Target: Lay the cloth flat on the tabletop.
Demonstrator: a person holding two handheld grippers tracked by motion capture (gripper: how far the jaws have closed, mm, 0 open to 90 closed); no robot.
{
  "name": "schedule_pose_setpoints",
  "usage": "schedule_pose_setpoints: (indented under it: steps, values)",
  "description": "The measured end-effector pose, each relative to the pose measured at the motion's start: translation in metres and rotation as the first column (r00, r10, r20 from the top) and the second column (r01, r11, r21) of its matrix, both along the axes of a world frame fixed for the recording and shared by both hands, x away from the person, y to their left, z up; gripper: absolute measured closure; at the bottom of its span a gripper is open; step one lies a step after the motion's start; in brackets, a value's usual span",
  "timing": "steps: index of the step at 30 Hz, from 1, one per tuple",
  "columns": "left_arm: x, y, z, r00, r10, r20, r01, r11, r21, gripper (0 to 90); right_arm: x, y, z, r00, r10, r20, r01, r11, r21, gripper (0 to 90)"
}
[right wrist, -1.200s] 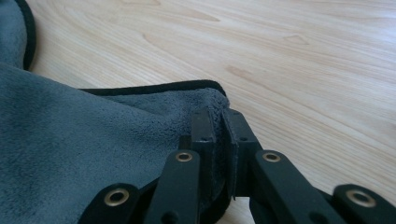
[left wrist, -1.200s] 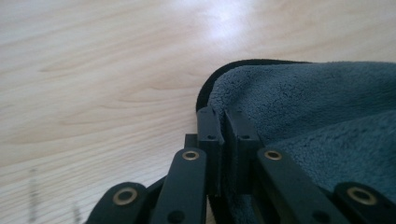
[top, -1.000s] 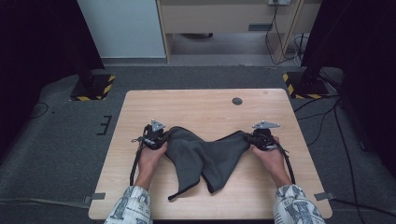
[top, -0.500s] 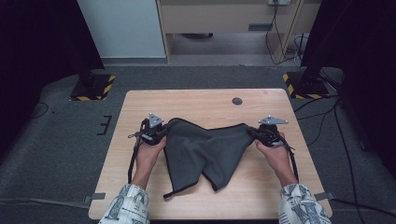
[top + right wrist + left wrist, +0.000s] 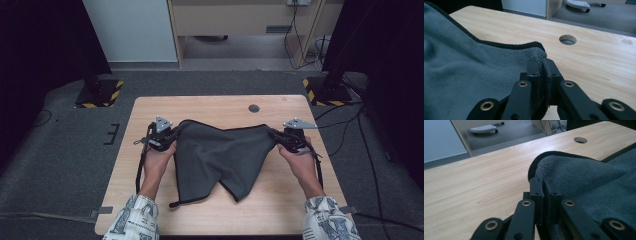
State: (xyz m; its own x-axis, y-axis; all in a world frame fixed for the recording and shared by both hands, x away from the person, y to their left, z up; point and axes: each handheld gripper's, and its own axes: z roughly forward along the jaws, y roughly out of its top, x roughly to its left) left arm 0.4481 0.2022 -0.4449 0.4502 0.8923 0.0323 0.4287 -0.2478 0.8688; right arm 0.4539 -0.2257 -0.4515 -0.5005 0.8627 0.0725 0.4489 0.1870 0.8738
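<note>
Grey fleece cloth (image 5: 220,155), unlabelled, hangs stretched between left claw (image 5: 172,136) and right claw (image 5: 274,136), both clamped tight on its corners.

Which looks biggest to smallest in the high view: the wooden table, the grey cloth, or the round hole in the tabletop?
1. Wooden table, the largest by far.
2. Grey cloth, covering the table's middle.
3. Round hole, a small dark spot near the far edge.
</note>
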Motion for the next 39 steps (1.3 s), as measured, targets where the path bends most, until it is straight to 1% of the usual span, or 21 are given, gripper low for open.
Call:
schedule_pose_setpoints:
  steps: [4, 10, 13, 17, 21, 31, 39]
  values:
    - [0.000, 0.004, 0.001, 1.0000, 0.005, 0.000, -0.005, 1.0000, 0.004, 85.9, -0.001, 0.003, 0.007, 0.9999, 0.008, 0.012, -0.008, 1.000, 0.000, 84.6]
    - [-0.002, 0.007, 0.004, 0.9999, 0.011, 0.009, -0.011, 0.9999, -0.007, 85.9, 0.000, 0.004, 0.013, 0.9997, -0.002, 0.025, 0.002, 1.000, 0.012, 84.7]
    - [-0.003, 0.007, 0.006, 1.0000, -0.001, 0.004, 0.001, 1.0000, -0.004, 86.2, -0.001, 0.005, 0.018, 0.9995, 0.001, 0.032, -0.002, 1.000, 0.018, 84.7]
    - [-0.007, 0.004, 0.013, 0.9996, -0.014, 0.025, 0.014, 0.9999, -0.009, 86.2, -0.002, 0.003, 0.025, 0.9992, 0.006, 0.040, -0.007, 1.000, 0.028, 84.7]
    - [-0.009, 0.003, 0.020, 0.9989, -0.015, 0.044, 0.015, 0.9998, -0.015, 86.2, -0.004, 0.000, 0.032, 0.9984, 0.001, 0.056, -0.003, 0.999, 0.038, 84.8]
    - [-0.012, 0.006, 0.033, 0.9974, -0.008, 0.071, 0.010, 0.9995, -0.030, 86.3, -0.012, -0.003, 0.047, 0.9962, 0.004, 0.087, -0.007, 0.999, 0.033, 84.8]
    - [-0.018, 0.007, 0.046, 0.9949, -0.011, 0.100, 0.015, 0.9993, -0.035, 86.3, -0.020, -0.006, 0.066, 0.9933, 0.003, 0.116, -0.007, 1.000, 0.031, 84.8]
